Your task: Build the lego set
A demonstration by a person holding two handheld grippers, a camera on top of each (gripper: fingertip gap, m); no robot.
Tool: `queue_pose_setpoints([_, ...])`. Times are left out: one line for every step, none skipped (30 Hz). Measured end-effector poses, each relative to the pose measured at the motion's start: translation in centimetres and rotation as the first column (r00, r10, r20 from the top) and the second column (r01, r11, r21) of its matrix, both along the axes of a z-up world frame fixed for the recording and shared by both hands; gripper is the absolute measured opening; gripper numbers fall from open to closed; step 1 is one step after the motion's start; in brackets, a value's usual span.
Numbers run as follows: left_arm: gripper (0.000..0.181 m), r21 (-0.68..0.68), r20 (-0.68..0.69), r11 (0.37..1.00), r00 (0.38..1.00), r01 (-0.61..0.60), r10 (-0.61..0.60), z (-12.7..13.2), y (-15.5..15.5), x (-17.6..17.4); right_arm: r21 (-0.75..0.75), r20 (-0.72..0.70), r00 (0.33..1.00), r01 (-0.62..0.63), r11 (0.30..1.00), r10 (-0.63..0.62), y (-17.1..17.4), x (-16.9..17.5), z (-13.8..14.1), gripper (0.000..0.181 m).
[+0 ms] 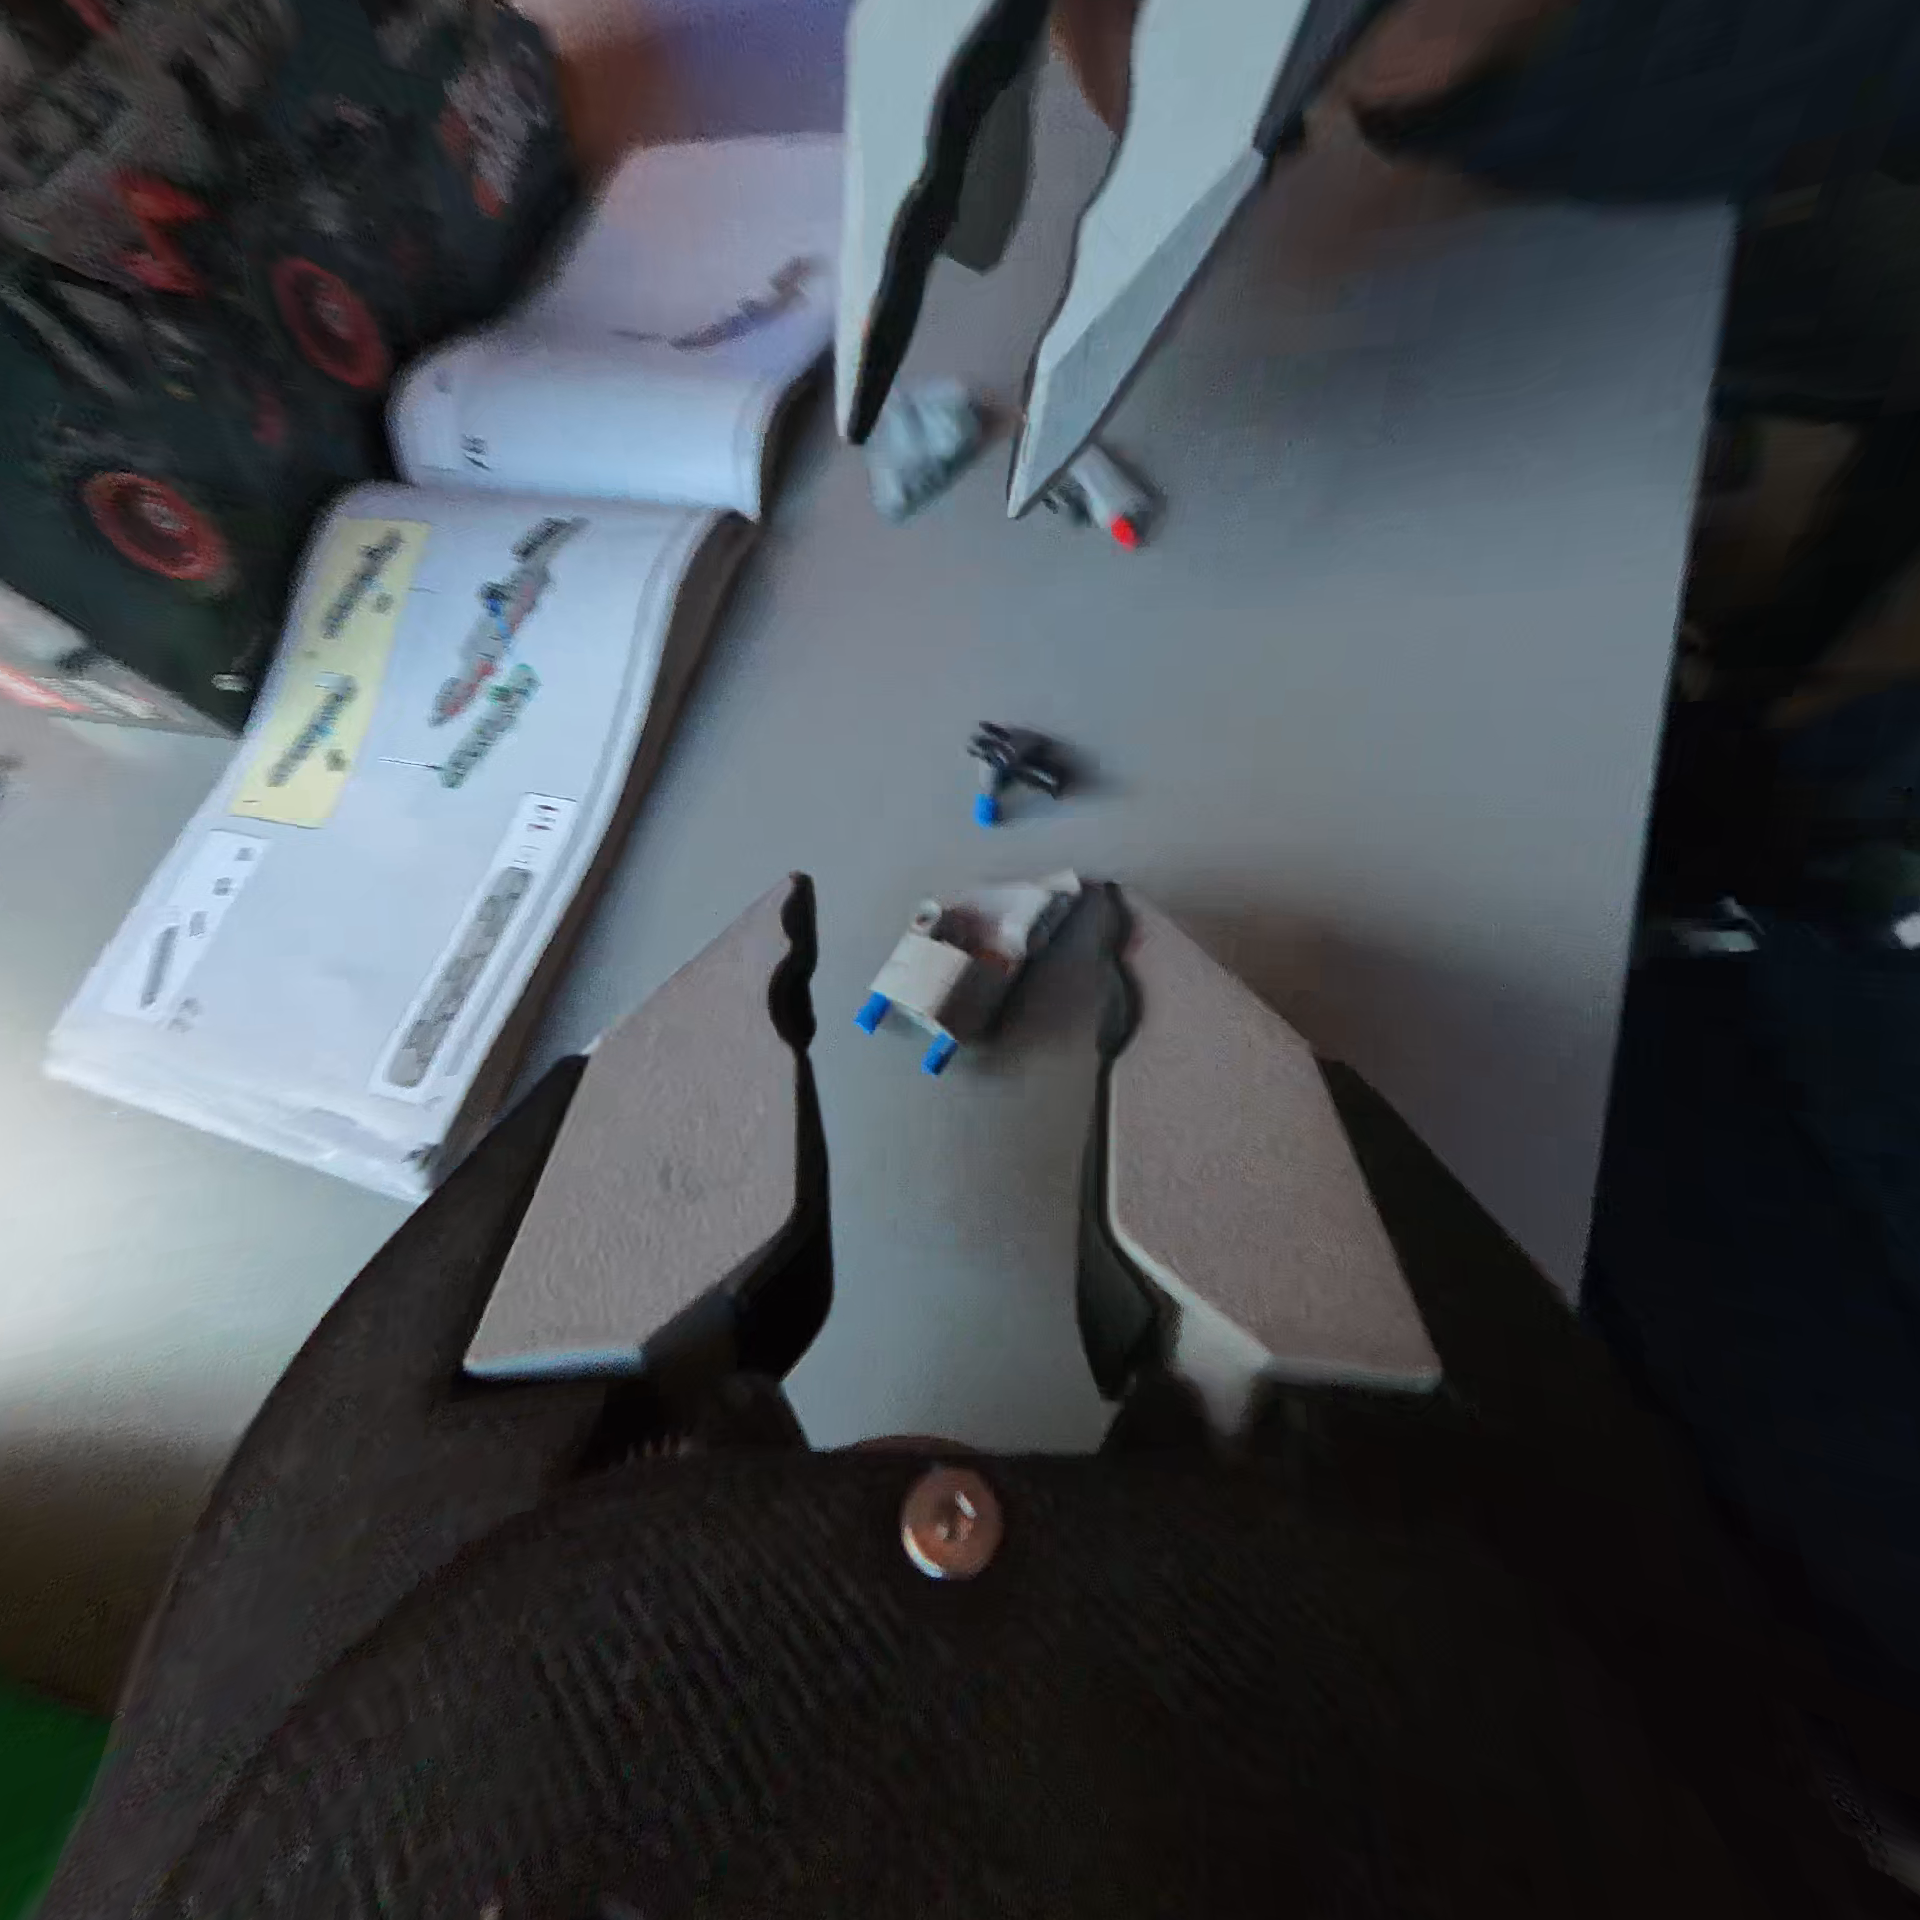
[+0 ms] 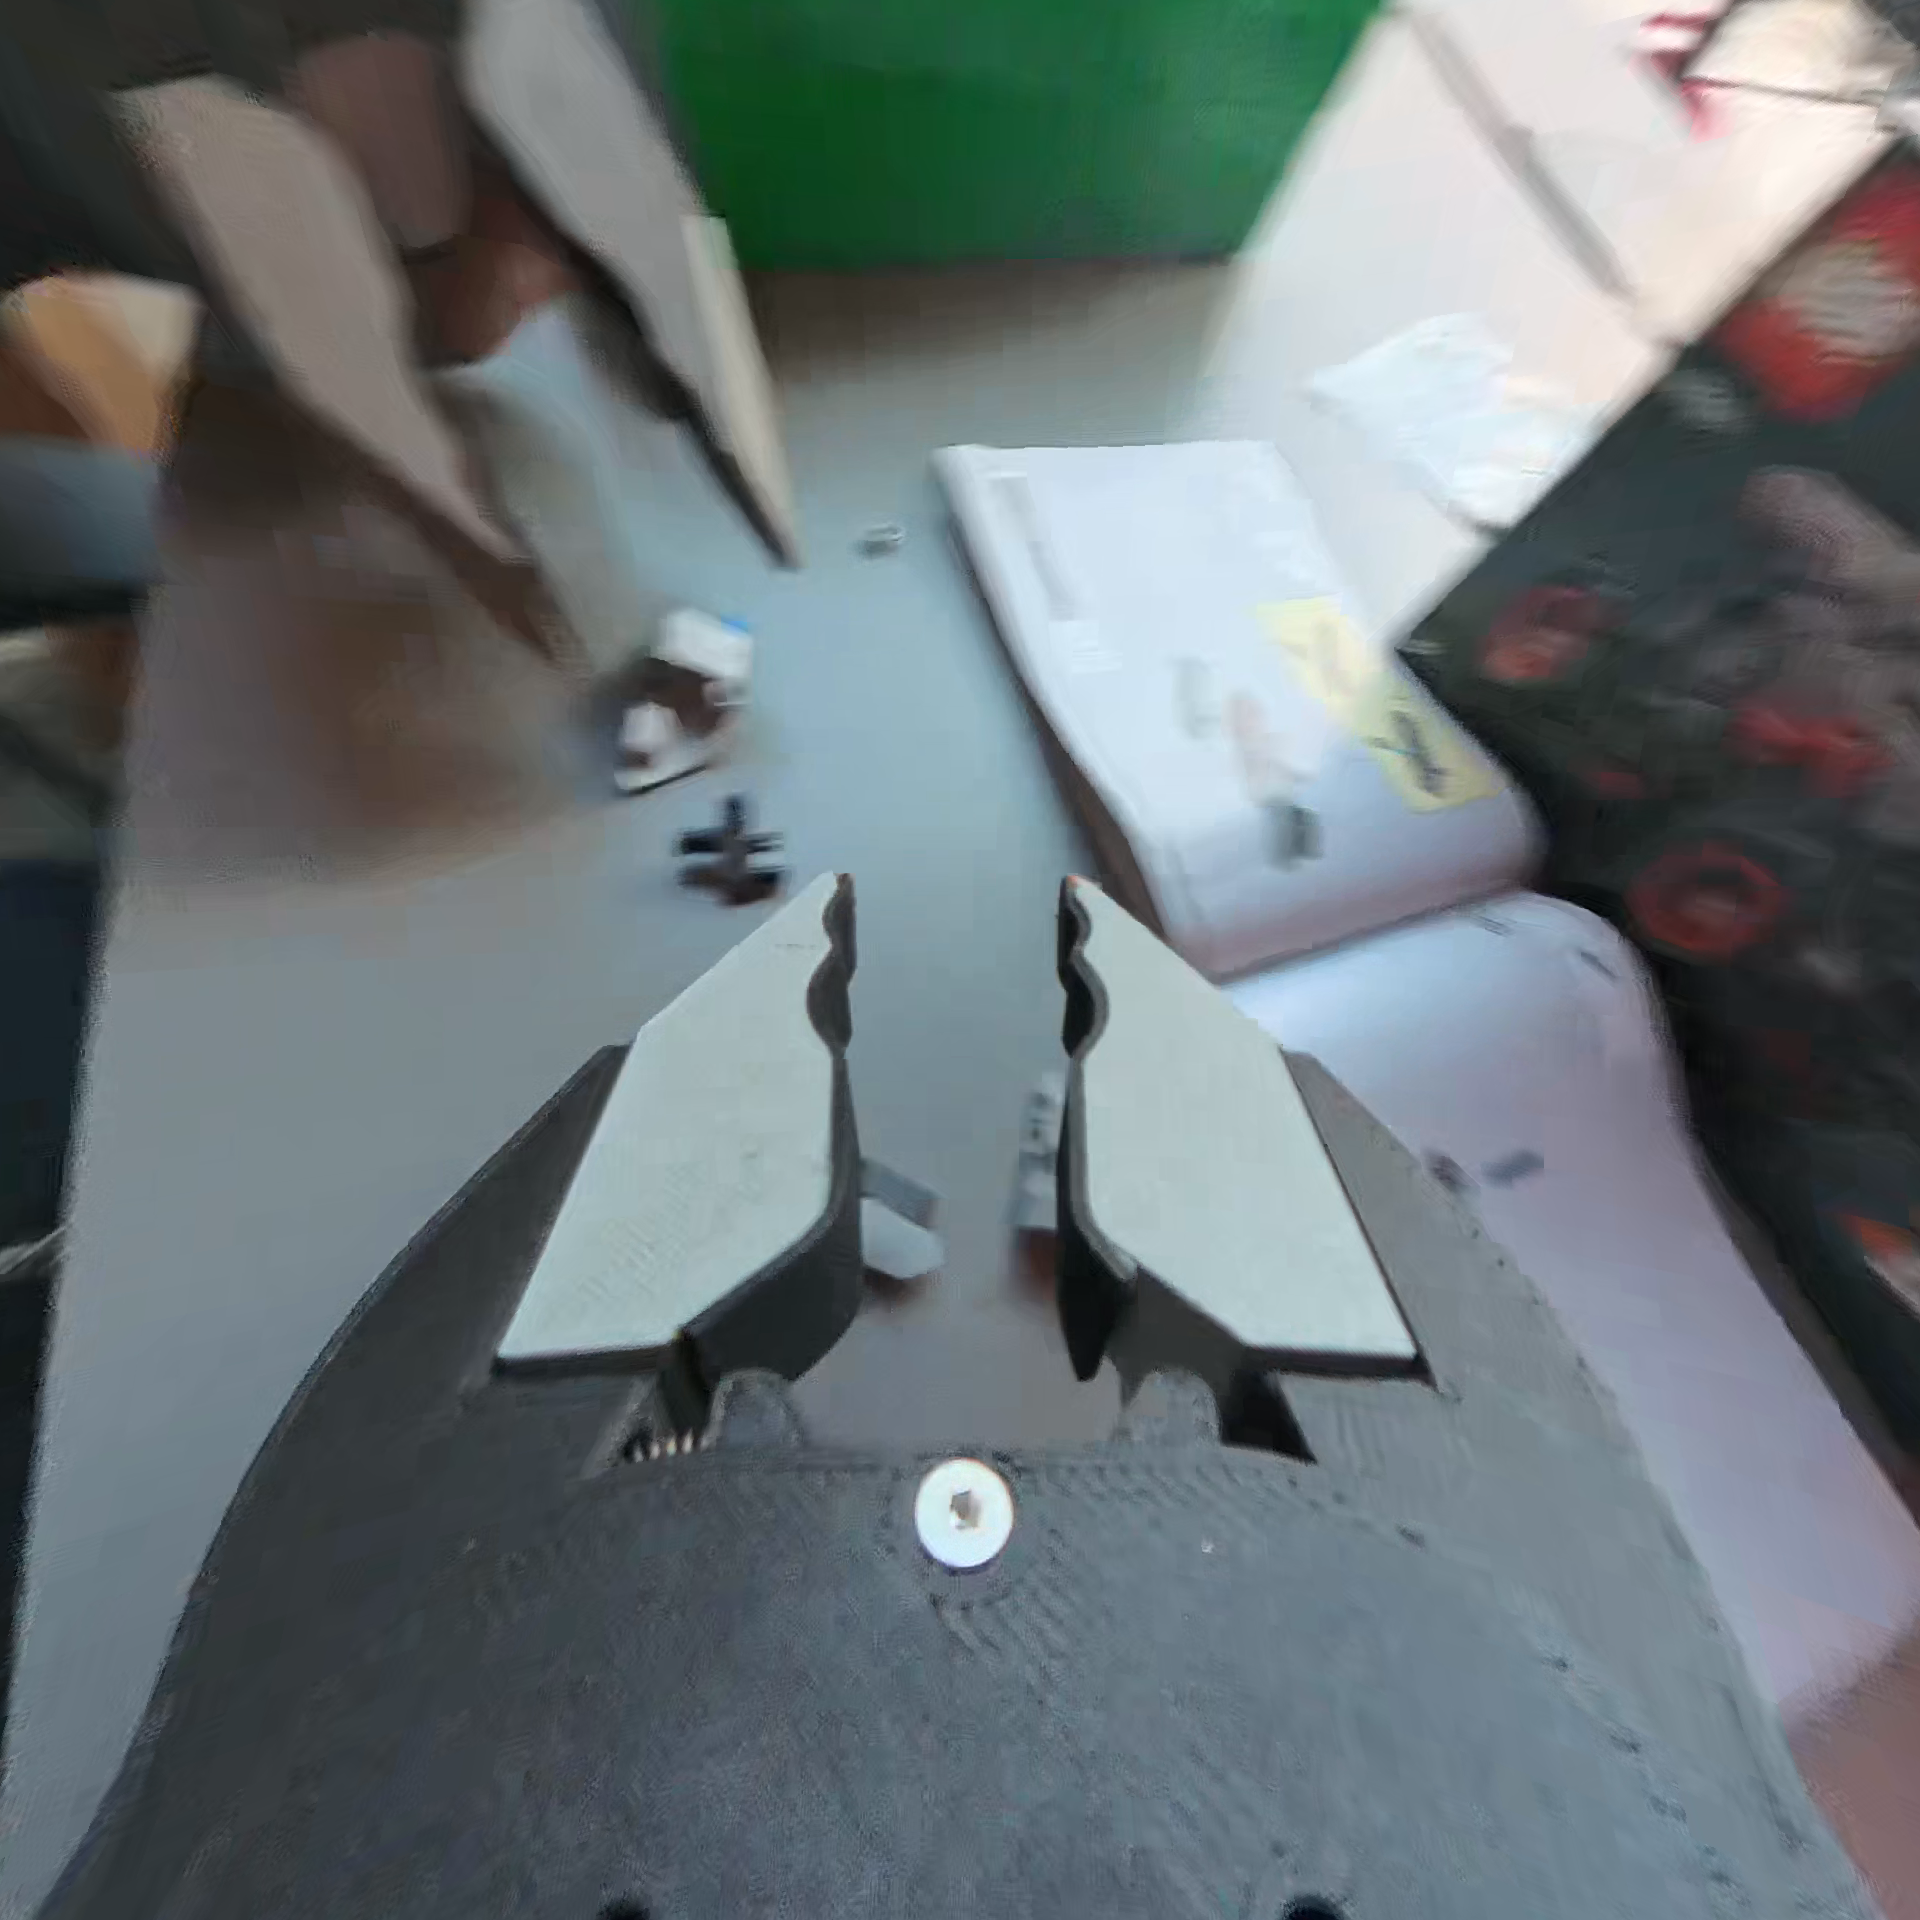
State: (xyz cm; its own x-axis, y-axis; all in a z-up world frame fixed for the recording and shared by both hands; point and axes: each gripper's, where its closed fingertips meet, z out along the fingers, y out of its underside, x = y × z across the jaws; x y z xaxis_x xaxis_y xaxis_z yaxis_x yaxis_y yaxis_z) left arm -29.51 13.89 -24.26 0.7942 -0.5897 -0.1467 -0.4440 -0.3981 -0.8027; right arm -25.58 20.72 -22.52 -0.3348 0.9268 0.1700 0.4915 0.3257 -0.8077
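The table (image 1: pixel 1351 727) carries every part in open reach, its grey top filling the centre of both views. The box (image 1: pixel 208 312), dark with red wheels printed on it, sits at the upper left of the left wrist view, pushed back from the work area. The booklet (image 1: pixel 416 831) lies open at centre left, probably so the current step stays readable while both hands work.

The left gripper (image 1: pixel 956 894) is at lower centre, jaws spread wide and holding nothing. The grey block with blue pins (image 1: pixel 935 977) lies on the table between its tips, close to the right-hand tip; contact cannot be confirmed. This placement suggests a pickup approach.

The right gripper (image 2: pixel 956 894) is likewise spread and empty. In the left wrist view it enters from the top edge, tips just above two small pieces: a grey piece (image 1: pixel 925 447) and a piece with a red end (image 1: pixel 1107 499).

A black connector with a blue pin (image 1: pixel 1013 769) lies between the grippers, clear of both. Nothing blocks the block, though motion blur limits detail.
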Motion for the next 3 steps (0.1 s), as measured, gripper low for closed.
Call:
queue_pose_setpoints([0.046, 0.044, 0.030, 0.997, 0.998, -0.061, 0.059, 1.2, 0.7, -0.2, 0.014, -0.039, 0.992, 0.119, 0.993, -0.118, 1.9, -0.2, 0.9, 0.040])
queue_pose_setpoints([0.048, 0.081, 0.058, 0.990, 0.992, -0.114, 0.109, 2.4, 1.3, -0.3, 0.036, -0.075, 0.969, 0.239, 0.970, -0.236, 3.9, -0.2, 1.6, 0.041])
queue_pose_setpoints([0.048, 0.115, 0.071, 0.978, 0.984, -0.171, 0.164, 3.5, 1.9, -0.4, 0.063, -0.107, 0.937, 0.341, 0.938, -0.333, 5.4, 0.0, 2.2, 0.046])
